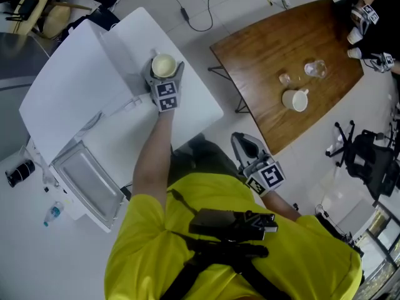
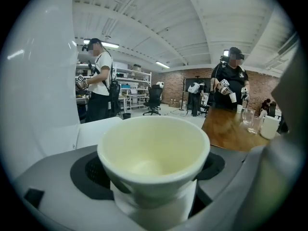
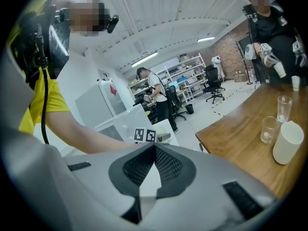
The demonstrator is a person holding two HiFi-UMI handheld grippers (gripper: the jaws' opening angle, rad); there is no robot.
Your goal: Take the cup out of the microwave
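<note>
A cream cup (image 1: 163, 64) sits between the jaws of my left gripper (image 1: 165, 75), which is shut on it. In the left gripper view the cup (image 2: 154, 150) fills the middle, upright and empty, with both pads against its sides. It is held over the white table (image 1: 197, 108), just right of the white microwave (image 1: 69, 92), whose door (image 1: 87, 181) hangs open at the lower left. My right gripper (image 1: 242, 144) is held close to my body, jaw tips together (image 3: 154, 150) with nothing between them.
A brown wooden table (image 1: 262, 49) stands to the right with a white mug (image 1: 295, 99) and two glasses (image 1: 315, 68) on it. Other people (image 1: 369, 24) stand at its far end. An office chair (image 1: 359, 152) is at the right and a small bottle (image 1: 53, 212) lies at the lower left.
</note>
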